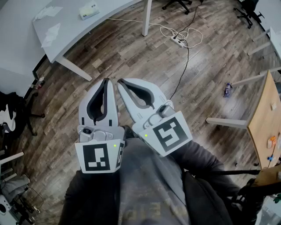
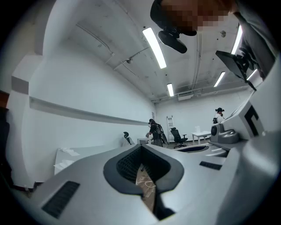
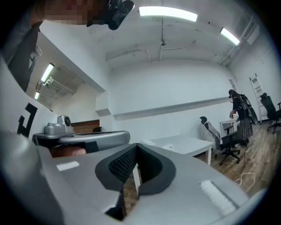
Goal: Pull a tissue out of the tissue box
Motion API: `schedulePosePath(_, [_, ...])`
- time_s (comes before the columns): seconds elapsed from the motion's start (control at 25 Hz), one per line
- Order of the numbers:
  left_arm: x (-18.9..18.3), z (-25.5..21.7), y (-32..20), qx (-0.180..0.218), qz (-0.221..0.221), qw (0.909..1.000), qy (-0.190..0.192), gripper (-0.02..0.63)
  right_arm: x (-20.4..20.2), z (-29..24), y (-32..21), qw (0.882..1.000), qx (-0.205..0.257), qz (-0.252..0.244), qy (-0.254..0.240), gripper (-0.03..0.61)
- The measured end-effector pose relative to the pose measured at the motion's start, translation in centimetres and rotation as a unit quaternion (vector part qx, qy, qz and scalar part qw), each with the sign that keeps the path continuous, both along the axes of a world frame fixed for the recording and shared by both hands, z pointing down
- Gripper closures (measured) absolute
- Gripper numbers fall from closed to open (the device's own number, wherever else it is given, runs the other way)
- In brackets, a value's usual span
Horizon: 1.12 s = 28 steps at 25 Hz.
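Observation:
The tissue box (image 1: 89, 9) lies on a white table (image 1: 70, 30) at the far upper left of the head view, with loose white tissues (image 1: 51, 34) beside it. Both grippers are held side by side close to the person's body, well away from that table and high above the wooden floor. My left gripper (image 1: 106, 81) is shut with nothing between its jaws; in its own view the left gripper (image 2: 141, 148) points at the room and the white table (image 2: 77, 154). My right gripper (image 1: 121, 82) is shut and empty too; the right gripper (image 3: 137, 146) faces the white table (image 3: 189, 144).
A power strip with white cables (image 1: 178, 40) lies on the floor beyond the grippers. A wooden-topped table (image 1: 263, 115) stands at the right, a small blue object (image 1: 227, 89) on the floor near it. Office chairs (image 1: 249, 12) stand at the far back. A person (image 2: 154, 130) stands in the distance.

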<state>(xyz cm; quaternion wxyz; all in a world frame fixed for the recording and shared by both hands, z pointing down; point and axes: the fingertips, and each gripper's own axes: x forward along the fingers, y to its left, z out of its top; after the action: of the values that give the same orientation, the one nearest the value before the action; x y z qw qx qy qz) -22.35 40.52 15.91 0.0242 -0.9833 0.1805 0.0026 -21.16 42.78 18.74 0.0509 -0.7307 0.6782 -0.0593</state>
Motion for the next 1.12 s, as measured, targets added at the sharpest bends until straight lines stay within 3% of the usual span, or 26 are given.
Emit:
schedulePosePath(0.28, [1.0,0.3,0.0,0.002,-0.005,1.0000,0.001,0.615,1.3,0.1,0.1,1.000,0.008,-0.003,0.010,0.578])
schedulePosePath(0.56, [2.9,1.6,-3.0,-0.008,-0.006,0.9999,-0.008,0.615,3.6,1.1,-2.9,1.000,-0.004,-0.002,0.006,0.578])
schedulePosePath(0.84, [7.8,3.0,-11.9,-0.027,-0.030,0.9992,0.001,0.615,8.6,2.7,-11.0,1.000,-0.025,-0.008,0.011,0.577])
schedulePosePath(1.12, [14.3,5.4,-23.4,-0.046,-0.029,0.9981,-0.030,0.615,15.7,4.0,-22.9,1.000,-0.012,-0.013,-0.012,0.577])
